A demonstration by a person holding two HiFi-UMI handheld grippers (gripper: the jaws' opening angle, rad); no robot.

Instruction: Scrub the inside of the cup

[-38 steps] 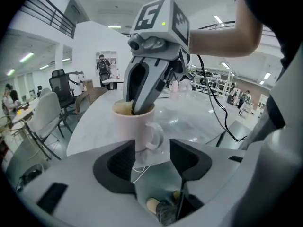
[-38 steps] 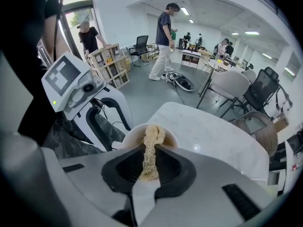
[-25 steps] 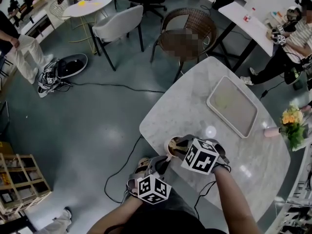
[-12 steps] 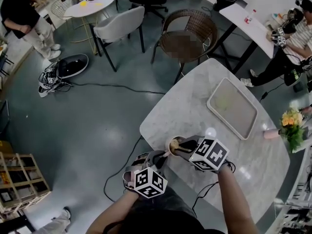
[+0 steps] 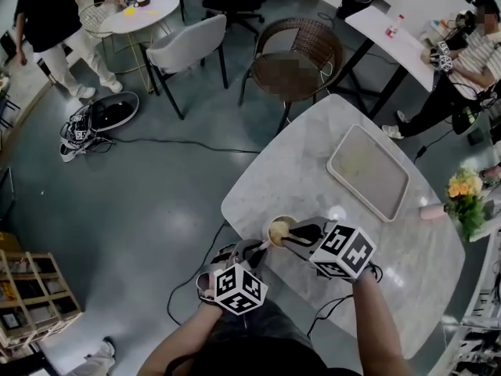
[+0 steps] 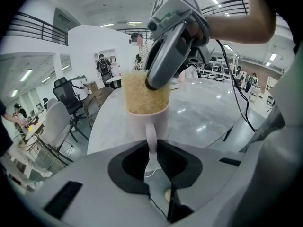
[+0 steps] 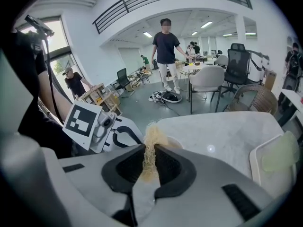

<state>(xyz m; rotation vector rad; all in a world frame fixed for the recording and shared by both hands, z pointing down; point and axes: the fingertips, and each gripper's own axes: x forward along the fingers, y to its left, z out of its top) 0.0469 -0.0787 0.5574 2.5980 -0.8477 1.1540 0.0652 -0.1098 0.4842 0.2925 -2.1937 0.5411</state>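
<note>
A pale pink cup point(image 5: 279, 231) stands near the front-left edge of the marble table point(image 5: 313, 171). My left gripper point(image 6: 151, 148) is shut on the cup's handle point(image 6: 151, 138) and keeps the cup point(image 6: 147, 119) upright. My right gripper point(image 7: 149, 152) is shut on a tan fibrous scrubber point(image 7: 150, 143). The scrubber point(image 6: 142, 94) fills the cup's mouth and sticks up above the rim. In the head view the right gripper point(image 5: 296, 234) reaches the cup from the right, and the left gripper point(image 5: 257, 251) from below-left. The cup's inside is hidden.
A pale tray point(image 5: 368, 171) lies on the far right of the table, with yellow flowers point(image 5: 467, 194) and a small pink object point(image 5: 433, 211) at the right edge. A wicker chair point(image 5: 293, 53) stands beyond the table. Cables run on the floor at left.
My right gripper has lifted a little and rolled, its marker cube shifting right, drawing the scrubber higher in the cup. The left gripper and the cup have stayed put.
</note>
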